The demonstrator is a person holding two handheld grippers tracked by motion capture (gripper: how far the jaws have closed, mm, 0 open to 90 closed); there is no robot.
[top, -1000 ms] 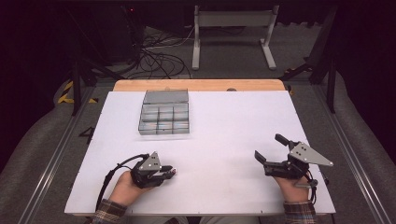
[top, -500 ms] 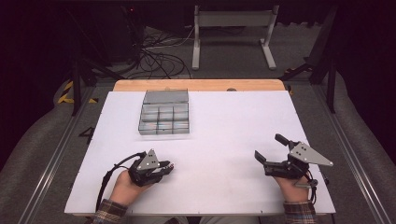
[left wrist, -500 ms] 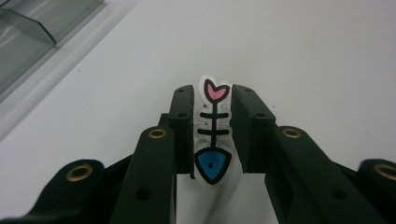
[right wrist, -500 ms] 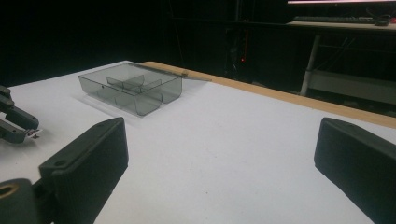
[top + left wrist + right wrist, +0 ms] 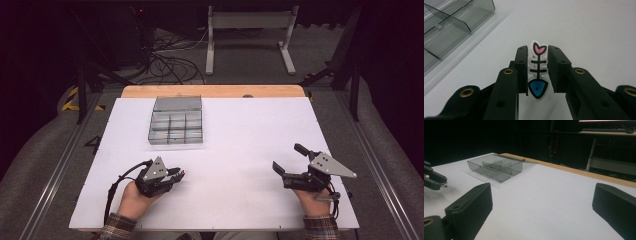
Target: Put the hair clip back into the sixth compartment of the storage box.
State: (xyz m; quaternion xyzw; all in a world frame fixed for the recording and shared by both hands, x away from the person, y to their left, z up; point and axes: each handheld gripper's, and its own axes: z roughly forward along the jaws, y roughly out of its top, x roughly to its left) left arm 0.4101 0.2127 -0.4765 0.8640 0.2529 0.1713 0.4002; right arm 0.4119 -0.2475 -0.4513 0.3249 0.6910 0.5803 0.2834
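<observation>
A small flat fish-skeleton charm [image 5: 537,72], with a pink tail and a blue head, stands between the pads of my left gripper [image 5: 537,48], which is shut on it. In the high view this left gripper [image 5: 179,174] lies low over the white table near the front left, pointing right. My right gripper [image 5: 287,157] rests at the front right with its jaws wide apart and nothing between them. In the right gripper view its own jaws [image 5: 541,187] frame bare table. A smoky clear compartment box [image 5: 176,125] sits at the back left.
The box [image 5: 456,22] has several dividers and a lid folded back; it lies beyond the left gripper and shows far left in the right gripper view [image 5: 496,167]. A wooden strip [image 5: 215,91] edges the table's far side. Cables and a stand [image 5: 250,35] lie on the floor behind.
The left gripper has shifted very slightly toward the far side with the charm still in it. The right gripper has stayed put.
</observation>
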